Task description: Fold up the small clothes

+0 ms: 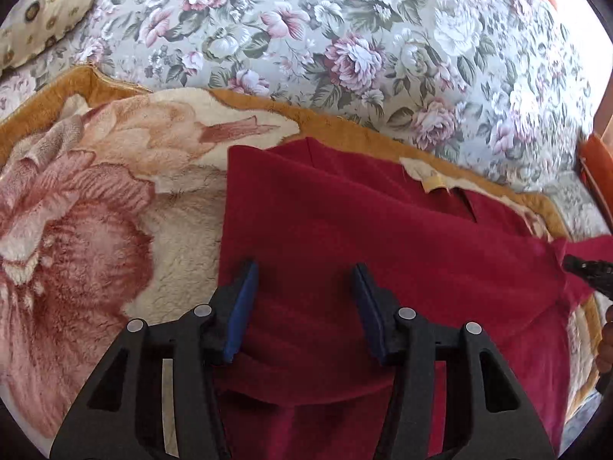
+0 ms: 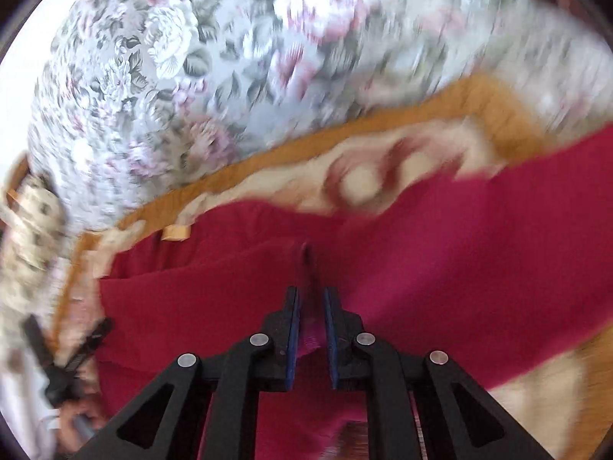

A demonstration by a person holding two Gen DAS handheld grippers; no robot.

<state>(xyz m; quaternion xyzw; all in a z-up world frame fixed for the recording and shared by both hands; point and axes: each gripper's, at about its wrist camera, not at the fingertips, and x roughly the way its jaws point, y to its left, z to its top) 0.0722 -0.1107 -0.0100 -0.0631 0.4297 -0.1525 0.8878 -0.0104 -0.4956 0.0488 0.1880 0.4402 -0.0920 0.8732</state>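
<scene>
A dark red garment (image 1: 345,222) lies spread on a plush flower-print blanket (image 1: 95,211). My left gripper (image 1: 304,272) is open just above the garment's near-left part, with nothing between its blue pads. In the blurred right wrist view my right gripper (image 2: 311,293) is shut on a raised fold of the red garment (image 2: 459,245). The right gripper's black tip (image 1: 590,272) shows at the right edge of the left wrist view, holding the cloth's right side. The left gripper (image 2: 65,356) shows at the far left of the right wrist view.
The blanket has an orange-brown border (image 1: 345,126) and lies on a bed with a grey floral sheet (image 1: 345,38). A cream patterned pillow (image 1: 42,11) sits at the far left. A wooden edge (image 1: 597,168) is at the right.
</scene>
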